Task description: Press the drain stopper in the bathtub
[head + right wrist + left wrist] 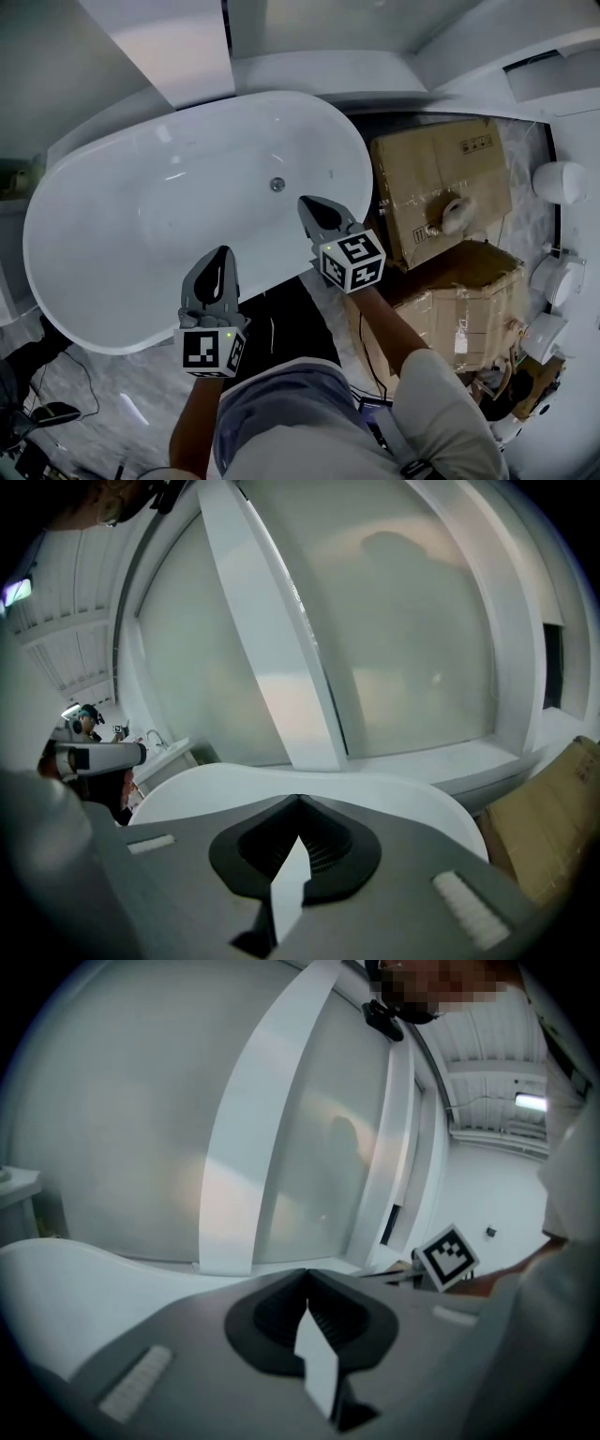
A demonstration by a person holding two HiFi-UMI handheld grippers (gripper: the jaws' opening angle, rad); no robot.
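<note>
A white oval bathtub point(112, 234) fills the left and middle of the head view. Its round metal drain stopper point(277, 185) sits on the tub floor toward the right end. My right gripper point(305, 201) is over the tub's near right rim, its tip a short way below and right of the stopper, jaws shut and empty. My left gripper point(223, 251) is lower left, over the tub's near edge, also shut on nothing. In the left gripper view point(307, 1275) and right gripper view point(298, 800) the jaws meet at a point; the stopper is hidden there, only the tub rim point(309, 782) shows.
Taped cardboard boxes point(441, 183) point(459, 300) are stacked just right of the tub. White round fixtures point(560, 181) line the far right. A dark floor strip point(291, 319) runs under my arms. Cables point(66, 375) lie at lower left. Frosted panels point(403, 630) stand behind the tub.
</note>
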